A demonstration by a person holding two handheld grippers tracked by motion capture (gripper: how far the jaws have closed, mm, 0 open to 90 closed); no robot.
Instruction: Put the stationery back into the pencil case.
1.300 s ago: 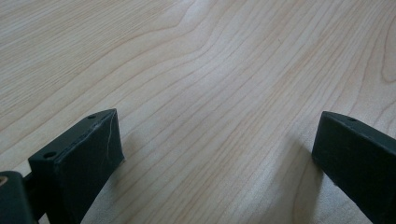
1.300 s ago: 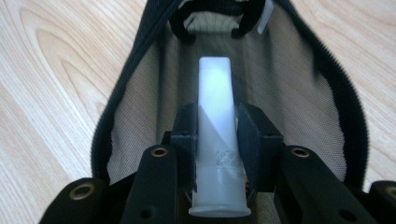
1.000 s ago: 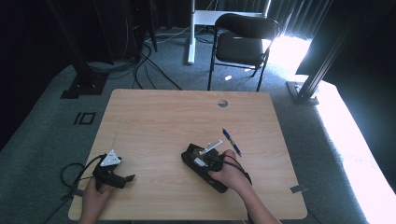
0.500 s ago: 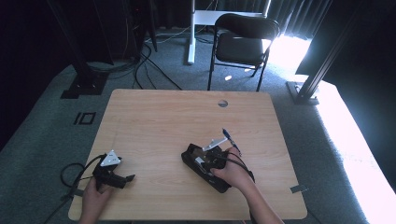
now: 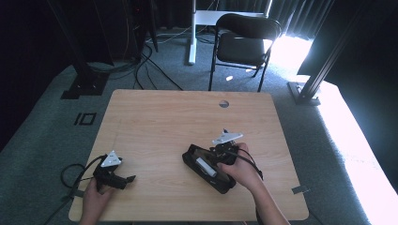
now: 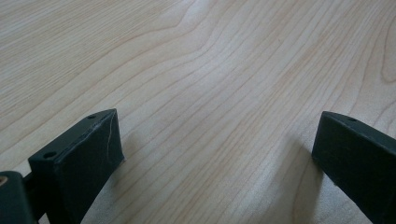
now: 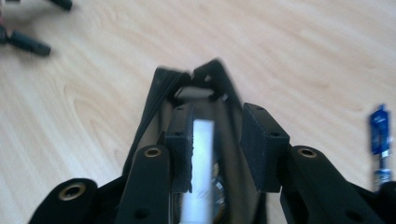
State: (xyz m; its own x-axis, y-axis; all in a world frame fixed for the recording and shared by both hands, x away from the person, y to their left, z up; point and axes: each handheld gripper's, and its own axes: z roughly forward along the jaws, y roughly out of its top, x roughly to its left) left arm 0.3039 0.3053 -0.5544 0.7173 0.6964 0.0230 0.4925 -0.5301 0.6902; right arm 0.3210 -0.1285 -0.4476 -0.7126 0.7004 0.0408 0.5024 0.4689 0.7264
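On the near right part of the wooden table [image 5: 155, 122] lies an open black pencil case [image 5: 195, 157] with a white marker [image 5: 205, 166] lying in it. The right gripper [image 7: 217, 149] hovers over the case — its jaws have just widened a little, and the marker lies between them, beside the left pad; whether it is pinched I cannot tell. A blue pen [image 7: 381, 140] lies just right of the case. At the near left, the left gripper [image 6: 215, 154] rests on bare wood — jaws wide apart, nothing between.
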